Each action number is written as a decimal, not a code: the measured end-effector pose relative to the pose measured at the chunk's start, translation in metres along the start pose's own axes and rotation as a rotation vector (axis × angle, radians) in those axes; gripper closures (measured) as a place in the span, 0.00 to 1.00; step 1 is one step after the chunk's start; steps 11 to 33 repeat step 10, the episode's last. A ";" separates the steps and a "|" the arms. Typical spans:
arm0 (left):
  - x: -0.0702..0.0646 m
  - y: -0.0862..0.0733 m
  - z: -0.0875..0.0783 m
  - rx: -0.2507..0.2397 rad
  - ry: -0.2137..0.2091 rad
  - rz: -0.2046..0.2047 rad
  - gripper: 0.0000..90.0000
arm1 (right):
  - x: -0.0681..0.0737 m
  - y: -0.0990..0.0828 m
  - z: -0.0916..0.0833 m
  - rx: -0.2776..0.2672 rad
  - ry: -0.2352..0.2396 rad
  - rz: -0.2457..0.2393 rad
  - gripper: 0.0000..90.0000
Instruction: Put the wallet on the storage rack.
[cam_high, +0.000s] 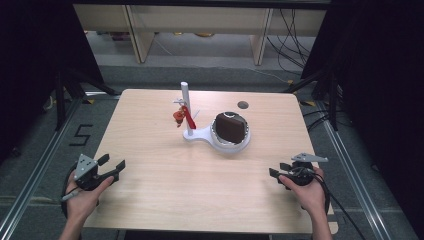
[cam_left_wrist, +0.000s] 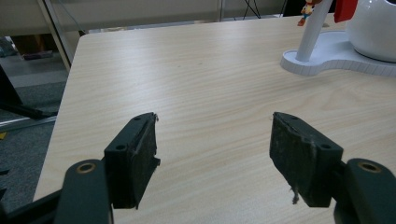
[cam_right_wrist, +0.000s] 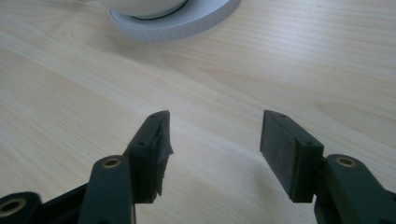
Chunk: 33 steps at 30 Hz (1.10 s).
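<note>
Both grippers hovered low over the pale wood-grain table, each with its jaws spread wide and nothing between the worn, matte black pads. The left gripper sat near the table's left front edge, the right gripper near the right front. Well apart from both, mid-table, stood a glossy white plastic stand with a slim round post, its ribbed circular base cradling a dark brown rounded bowl
</note>
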<state>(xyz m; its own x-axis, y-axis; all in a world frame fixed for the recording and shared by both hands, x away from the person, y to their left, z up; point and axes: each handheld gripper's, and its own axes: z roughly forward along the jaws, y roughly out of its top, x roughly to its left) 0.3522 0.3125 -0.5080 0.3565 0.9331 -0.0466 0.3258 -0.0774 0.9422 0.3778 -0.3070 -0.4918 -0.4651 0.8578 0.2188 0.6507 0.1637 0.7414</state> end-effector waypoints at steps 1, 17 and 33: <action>0.000 0.000 0.000 0.000 0.000 0.000 0.35 | 0.000 0.000 0.000 0.000 0.000 0.000 0.49; -0.003 -0.010 -0.006 -0.051 0.007 -0.008 0.34 | 0.001 -0.010 0.005 -0.089 -0.005 -0.043 0.49; -0.003 -0.010 -0.006 -0.051 0.007 -0.008 0.34 | 0.001 -0.010 0.005 -0.089 -0.005 -0.043 0.49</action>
